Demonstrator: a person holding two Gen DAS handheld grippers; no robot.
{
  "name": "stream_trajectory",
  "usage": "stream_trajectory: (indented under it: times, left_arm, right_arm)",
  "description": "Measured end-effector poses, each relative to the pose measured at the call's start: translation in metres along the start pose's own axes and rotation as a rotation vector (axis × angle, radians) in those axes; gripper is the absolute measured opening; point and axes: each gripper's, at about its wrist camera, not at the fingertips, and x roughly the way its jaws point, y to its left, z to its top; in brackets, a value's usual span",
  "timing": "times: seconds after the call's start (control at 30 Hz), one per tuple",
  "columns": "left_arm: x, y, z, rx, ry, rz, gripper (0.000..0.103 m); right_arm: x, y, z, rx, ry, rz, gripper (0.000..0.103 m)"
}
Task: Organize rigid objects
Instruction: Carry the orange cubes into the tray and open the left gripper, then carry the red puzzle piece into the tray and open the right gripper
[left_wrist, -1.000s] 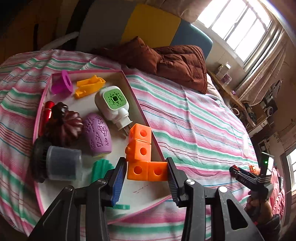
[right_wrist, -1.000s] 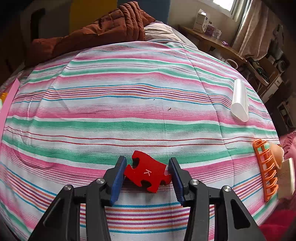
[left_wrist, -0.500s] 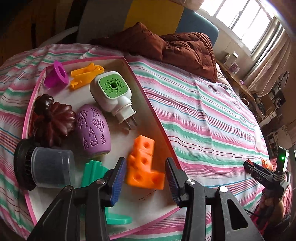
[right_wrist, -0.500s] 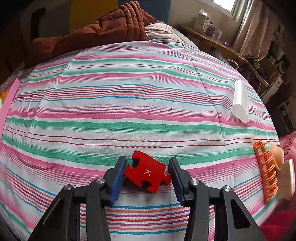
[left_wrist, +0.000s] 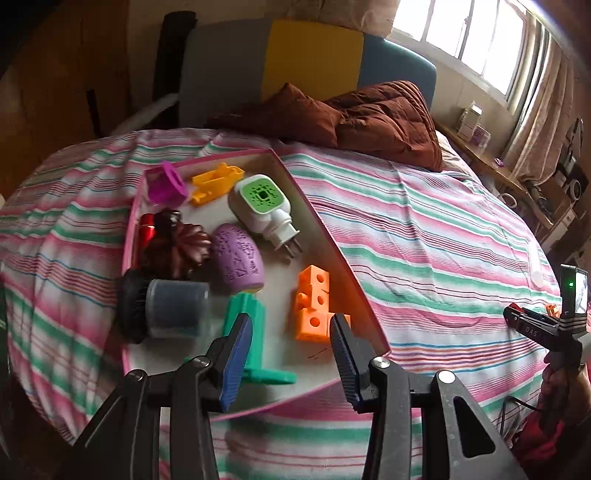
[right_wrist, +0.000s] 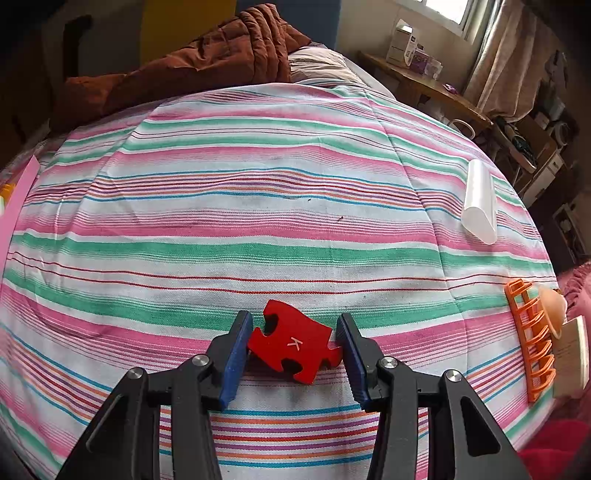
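A pink-rimmed tray (left_wrist: 334, 243) lies on the striped bed and holds several toys. An orange block piece (left_wrist: 312, 304) lies in its near right corner, next to a green piece (left_wrist: 249, 325) and a purple egg shape (left_wrist: 238, 258). My left gripper (left_wrist: 291, 354) is open and empty above the tray's near edge, pulled back from the orange block. My right gripper (right_wrist: 293, 352) holds a red puzzle piece marked K (right_wrist: 293, 341) between its pads, low over the bedspread. The right gripper also shows in the left wrist view (left_wrist: 532, 325).
The tray also holds a white and green plug-in device (left_wrist: 264, 206), a dark brown ridged toy (left_wrist: 181, 249), a grey cup on a black disc (left_wrist: 166, 308), a yellow piece (left_wrist: 216, 181) and a magenta ring (left_wrist: 166, 184). A white tube (right_wrist: 480, 201) and an orange rack (right_wrist: 532, 332) lie at the bed's right.
My left gripper let go of the orange block, which now lies in the tray, and has drawn back and up. The right gripper has stayed still with the red puzzle piece.
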Motion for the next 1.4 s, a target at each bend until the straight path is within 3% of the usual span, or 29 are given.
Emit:
stream_trajectory:
  times: [0.2, 0.93, 1.03, 1.13, 1.4]
  left_arm:
    - [-0.023, 0.004, -0.009, 0.035, -0.053, 0.046, 0.044]
    - [-0.039, 0.035, -0.022, -0.02, -0.071, 0.091, 0.044]
    - [-0.041, 0.04, -0.023, -0.023, -0.076, 0.1, 0.044]
    - [-0.044, 0.046, -0.025, -0.023, -0.08, 0.111, 0.044]
    - [-0.05, 0.064, -0.03, -0.046, -0.091, 0.14, 0.044]
  right_arm:
    - [-0.001, 0.0, 0.0, 0.006, -0.008, -0.001, 0.048]
    - [-0.004, 0.006, -0.005, 0.019, -0.055, -0.028, 0.047]
    - [-0.006, 0.008, -0.002, 0.033, -0.043, 0.004, 0.047]
    - [-0.013, 0.019, 0.003, 0.049, -0.034, 0.095, 0.047]
    - [-0.067, 0.12, 0.031, -0.117, -0.152, 0.305, 0.047]
